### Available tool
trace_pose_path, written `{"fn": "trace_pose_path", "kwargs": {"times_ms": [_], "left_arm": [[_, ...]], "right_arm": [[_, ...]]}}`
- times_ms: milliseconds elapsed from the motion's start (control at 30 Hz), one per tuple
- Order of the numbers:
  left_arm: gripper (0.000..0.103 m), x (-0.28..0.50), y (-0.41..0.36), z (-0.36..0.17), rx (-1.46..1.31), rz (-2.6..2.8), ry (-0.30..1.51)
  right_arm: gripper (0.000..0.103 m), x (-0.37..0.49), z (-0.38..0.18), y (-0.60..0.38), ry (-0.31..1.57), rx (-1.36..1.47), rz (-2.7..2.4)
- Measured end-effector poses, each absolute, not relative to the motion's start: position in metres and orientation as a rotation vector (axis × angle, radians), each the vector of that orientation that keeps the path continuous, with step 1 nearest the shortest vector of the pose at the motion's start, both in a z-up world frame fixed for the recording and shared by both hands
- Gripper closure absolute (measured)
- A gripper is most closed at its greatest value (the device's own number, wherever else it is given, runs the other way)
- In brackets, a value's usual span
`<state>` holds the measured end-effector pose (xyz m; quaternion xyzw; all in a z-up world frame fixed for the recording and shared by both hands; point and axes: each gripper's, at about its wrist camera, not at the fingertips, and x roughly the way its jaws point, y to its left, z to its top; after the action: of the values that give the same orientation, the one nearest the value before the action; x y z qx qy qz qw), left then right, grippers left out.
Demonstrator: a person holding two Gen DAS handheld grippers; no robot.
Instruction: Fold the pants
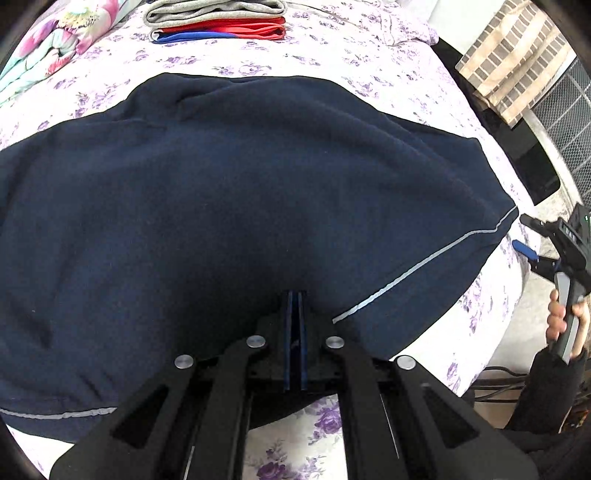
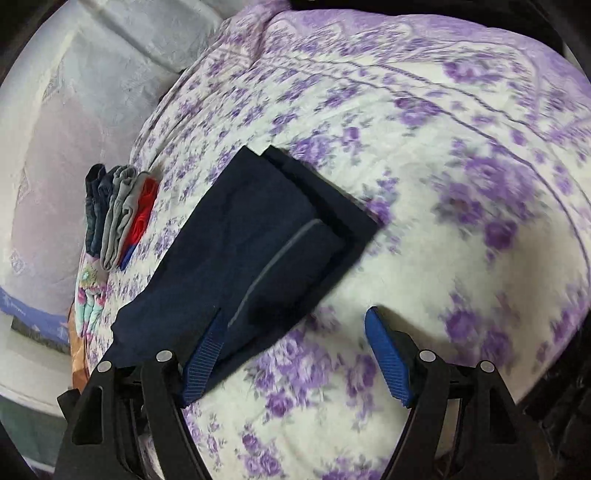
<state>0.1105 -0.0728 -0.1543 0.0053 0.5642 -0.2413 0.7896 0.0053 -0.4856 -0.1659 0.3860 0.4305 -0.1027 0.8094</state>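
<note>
Across the bed's flowered sheet [image 2: 424,240], with bare sheet all round, lie the navy pants [image 1: 240,192], folded, grey-piped hem near the right edge. By the far edge sits a stack of folded clothes [image 1: 218,20]. Left gripper [image 1: 295,306] pinches pants cloth between closed fingers; right gripper [image 2: 295,332] gapes wide, holding nothing.

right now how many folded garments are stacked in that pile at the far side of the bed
4 show in the right wrist view: dark navy, denim blue, grey, and red-and-blue nearest the navy pants. More may be hidden.
</note>
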Motion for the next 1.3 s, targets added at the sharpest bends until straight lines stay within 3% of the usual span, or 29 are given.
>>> {"fn": "trace_pose_path", "kwargs": {"times_ms": [300, 400, 767, 1067, 1300], "left_arm": [[0.101, 0.116, -0.075, -0.153, -0.004, -0.470, 1.258], [0.101, 0.114, -0.081, -0.151, 0.020, -0.448, 1.258], [0.101, 0.146, -0.163, -0.116, 0.004, -0.629, 1.260], [0.101, 0.179, -0.268, -0.153, -0.077, -0.784, 1.318], [0.101, 0.179, -0.273, -0.173, -0.107, -0.785, 1.321]], "right_arm": [[0.026, 0.070, -0.184, -0.526, 0.890, 0.895, -0.054], [0.078, 0.076, -0.185, -0.529, 0.903, 0.861, -0.022], [0.079, 0.075, -0.147, -0.525, 0.889, 0.768, 0.022], [0.078, 0.065, -0.115, -0.503, 0.844, 0.675, 0.040], [0.078, 0.061, -0.093, -0.476, 0.822, 0.594, 0.060]]}}
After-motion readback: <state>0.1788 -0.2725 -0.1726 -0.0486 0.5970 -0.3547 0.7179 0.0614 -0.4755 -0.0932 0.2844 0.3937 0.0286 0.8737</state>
